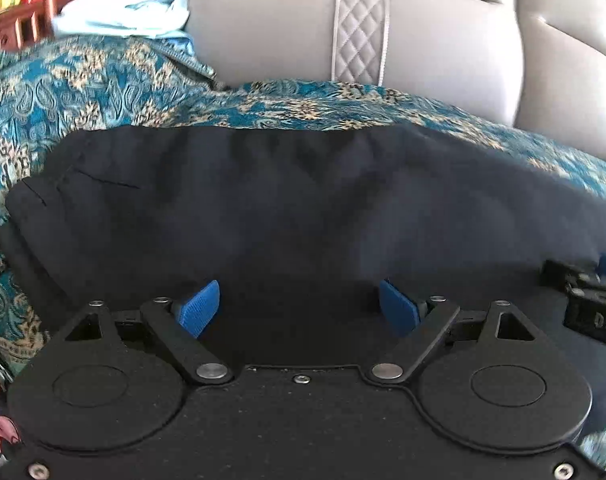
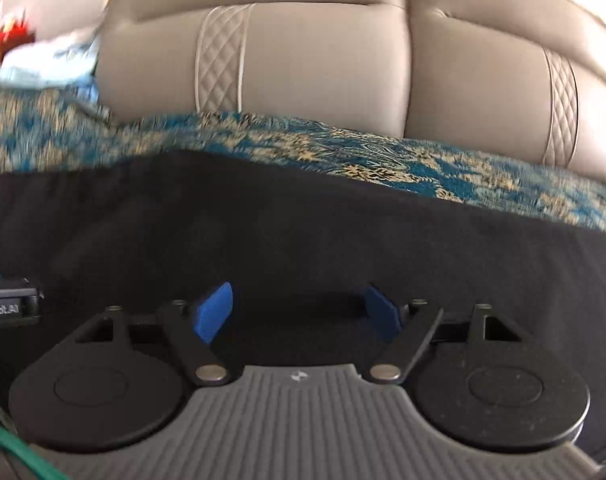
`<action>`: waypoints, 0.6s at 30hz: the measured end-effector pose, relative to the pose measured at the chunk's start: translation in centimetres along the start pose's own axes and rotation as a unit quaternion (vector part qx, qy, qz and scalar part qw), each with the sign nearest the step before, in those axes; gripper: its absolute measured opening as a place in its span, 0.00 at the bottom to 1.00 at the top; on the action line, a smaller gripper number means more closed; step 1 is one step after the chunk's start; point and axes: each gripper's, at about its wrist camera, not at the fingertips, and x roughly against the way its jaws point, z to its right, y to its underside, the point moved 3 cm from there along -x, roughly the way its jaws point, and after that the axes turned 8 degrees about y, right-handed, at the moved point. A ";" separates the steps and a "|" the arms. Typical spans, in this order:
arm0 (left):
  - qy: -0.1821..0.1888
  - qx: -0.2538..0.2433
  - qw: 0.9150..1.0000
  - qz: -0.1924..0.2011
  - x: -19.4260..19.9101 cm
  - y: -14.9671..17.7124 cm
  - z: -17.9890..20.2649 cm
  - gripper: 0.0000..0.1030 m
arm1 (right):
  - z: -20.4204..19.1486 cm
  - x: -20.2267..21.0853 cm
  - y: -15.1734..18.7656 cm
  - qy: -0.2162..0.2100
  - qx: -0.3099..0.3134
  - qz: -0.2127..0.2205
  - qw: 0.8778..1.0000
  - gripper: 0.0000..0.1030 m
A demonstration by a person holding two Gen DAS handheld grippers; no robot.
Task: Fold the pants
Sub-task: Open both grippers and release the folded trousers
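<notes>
On a teal and gold patterned bedspread [image 1: 103,80], dark navy fabric pants [image 1: 263,200] are lying spread flat below a beige padded headboard [image 1: 423,40]. Both the left gripper [image 1: 299,308] and right gripper [image 2: 299,310] are hovering just above them — jaws spread wide, gripping nothing — likely lining up for a fold.

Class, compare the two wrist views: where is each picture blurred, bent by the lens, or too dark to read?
Left wrist view: patterned cover fairly sharp, black pants smeared at the right, sofa back bowed. Right wrist view: cover streaked at the left; pants nearly featureless; bright glare along the top.
</notes>
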 end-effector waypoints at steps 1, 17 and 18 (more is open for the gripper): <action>0.003 -0.002 1.000 0.000 0.2 0.3 -0.3 0.86 | -0.3 0.4 0.2 0.002 0.006 0.002 1.000 0.81; 0.012 -0.010 1.000 -0.011 3.0 3.6 -2.1 0.96 | 0.5 3.9 4.4 -0.022 0.023 0.010 0.999 0.95; 0.014 -0.007 1.000 -0.010 3.1 3.7 -2.2 0.96 | 0.6 4.0 4.5 -0.023 0.025 0.012 0.999 0.96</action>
